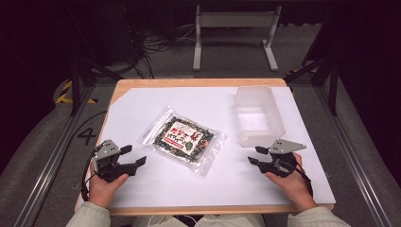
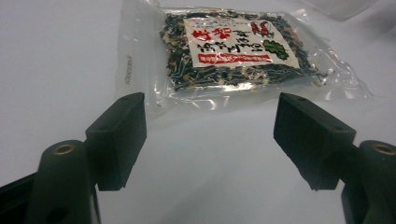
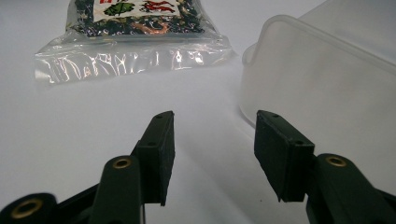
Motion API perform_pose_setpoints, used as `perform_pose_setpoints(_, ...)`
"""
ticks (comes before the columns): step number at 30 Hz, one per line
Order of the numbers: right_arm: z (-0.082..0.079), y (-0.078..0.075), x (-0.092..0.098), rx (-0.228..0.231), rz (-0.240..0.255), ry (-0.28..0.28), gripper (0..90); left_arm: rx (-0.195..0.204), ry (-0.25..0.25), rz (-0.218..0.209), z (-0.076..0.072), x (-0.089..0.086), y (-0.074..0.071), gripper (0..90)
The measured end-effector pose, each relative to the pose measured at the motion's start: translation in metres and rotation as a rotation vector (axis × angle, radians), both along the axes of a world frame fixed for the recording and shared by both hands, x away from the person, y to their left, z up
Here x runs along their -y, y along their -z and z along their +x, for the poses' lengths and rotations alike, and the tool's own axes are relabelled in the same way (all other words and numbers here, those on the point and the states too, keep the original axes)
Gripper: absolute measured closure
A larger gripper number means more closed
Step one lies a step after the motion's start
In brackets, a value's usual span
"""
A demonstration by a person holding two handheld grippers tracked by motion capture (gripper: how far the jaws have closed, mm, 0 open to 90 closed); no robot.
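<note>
A clear plastic bag of dark dried food with a white and red label (image 1: 183, 137) lies flat in the middle of the white table cover. My left gripper (image 1: 133, 156) rests near the front left, open, its jaws pointing at the bag (image 2: 229, 51) with nothing between them. At the front right my right gripper (image 1: 257, 155) stands open and empty, aimed between the bag's sealed edge (image 3: 133, 58) and a translucent plastic bin (image 3: 322, 79). That bin (image 1: 257, 116) stands at the right, upright and empty.
The white sheet (image 1: 142, 99) covers a wooden table (image 1: 189, 82). Beyond the far edge stand a white frame stand (image 1: 234, 35) and cables on the floor. Metal rails run along both sides.
</note>
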State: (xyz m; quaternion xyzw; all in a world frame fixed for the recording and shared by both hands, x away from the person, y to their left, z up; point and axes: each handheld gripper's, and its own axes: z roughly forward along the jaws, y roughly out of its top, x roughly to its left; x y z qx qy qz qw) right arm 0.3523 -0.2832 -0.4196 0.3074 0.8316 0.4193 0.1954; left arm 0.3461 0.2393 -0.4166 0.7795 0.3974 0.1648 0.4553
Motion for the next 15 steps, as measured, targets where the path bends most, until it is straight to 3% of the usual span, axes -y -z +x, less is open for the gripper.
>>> perform_pose_setpoints(9, 0.0, 0.0, 0.0, -0.002, 0.007, 0.007, 45.0, 0.043, -0.022, -0.059, 0.015, -0.003, -0.02, 26.4)
perform_pose_setpoints(15, 0.001, 0.001, 0.001, -0.008, 0.006, 0.008, 44.5, 0.059, -0.03, -0.074, 0.024, -0.003, -0.029, 24.0)
